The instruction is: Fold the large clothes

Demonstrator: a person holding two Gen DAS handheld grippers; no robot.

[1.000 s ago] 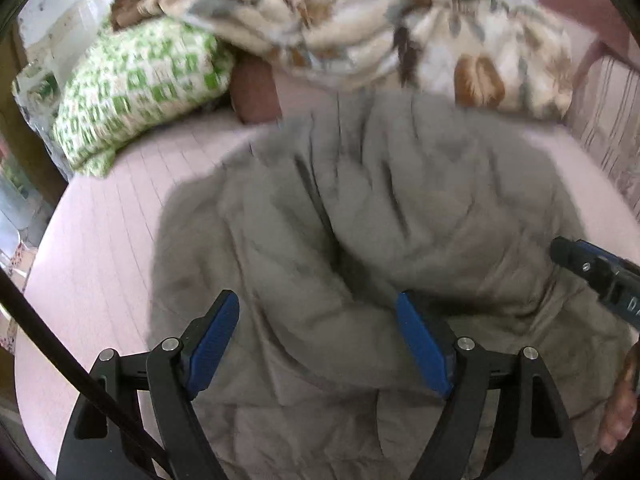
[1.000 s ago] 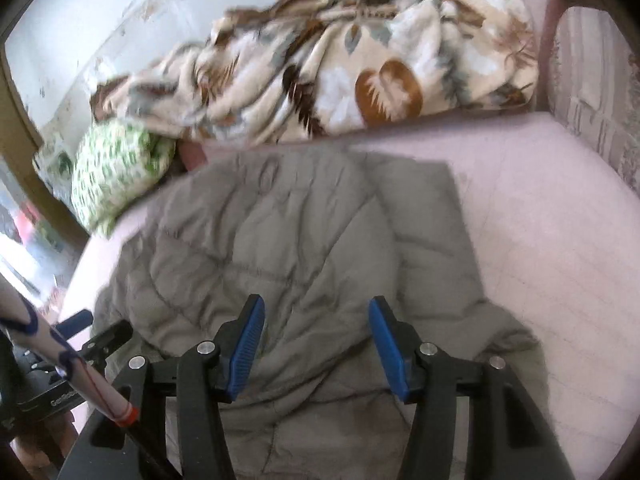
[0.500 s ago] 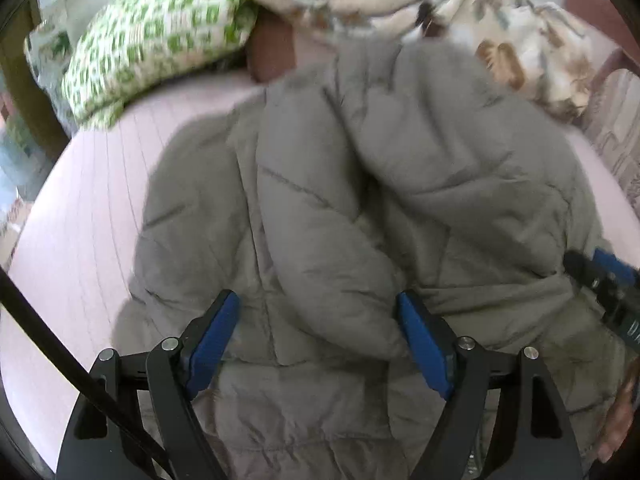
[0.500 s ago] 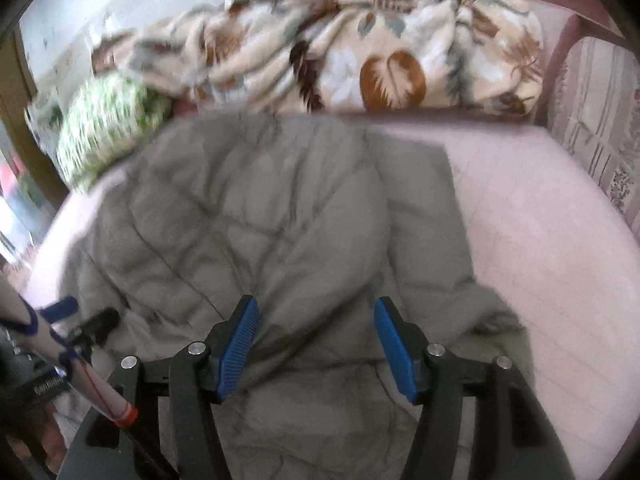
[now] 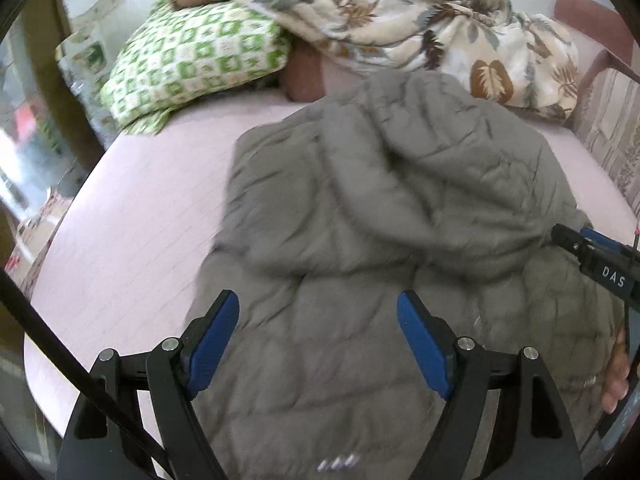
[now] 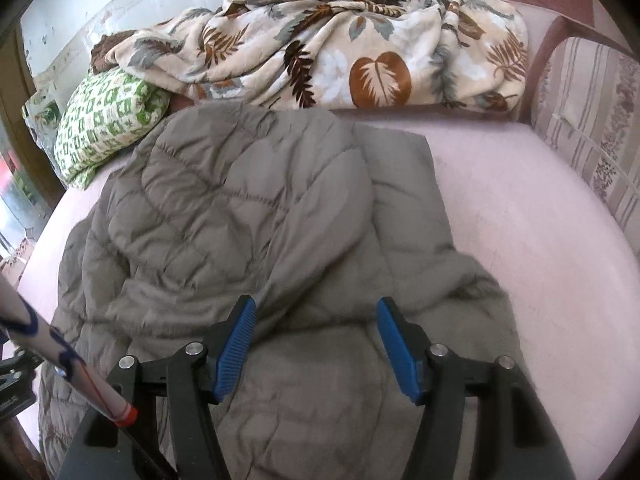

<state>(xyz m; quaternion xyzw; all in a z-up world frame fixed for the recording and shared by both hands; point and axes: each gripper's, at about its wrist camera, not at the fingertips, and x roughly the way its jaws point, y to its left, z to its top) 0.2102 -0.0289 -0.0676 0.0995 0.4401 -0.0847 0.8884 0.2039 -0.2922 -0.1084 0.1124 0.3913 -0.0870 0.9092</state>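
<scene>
A large grey quilted jacket [image 5: 380, 208] lies rumpled on a pink bed [image 5: 132, 216], partly folded over itself. It also shows in the right wrist view [image 6: 248, 216]. My left gripper [image 5: 318, 328] is open and empty, hovering over the jacket's near part. My right gripper [image 6: 316, 336] is open and empty above the jacket's near edge, and shows at the right edge of the left wrist view [image 5: 592, 252].
A green-and-white patterned pillow [image 5: 192, 60] lies at the back left. A leaf-print blanket [image 6: 332, 48] is heaped along the back. A striped sofa arm [image 6: 588, 120] stands at the right. Bare pink bed [image 6: 540, 220] lies right of the jacket.
Both grippers have drawn back and risen a little over the jacket. The jacket's upper part now lies folded towards me. Both jaws stay open.
</scene>
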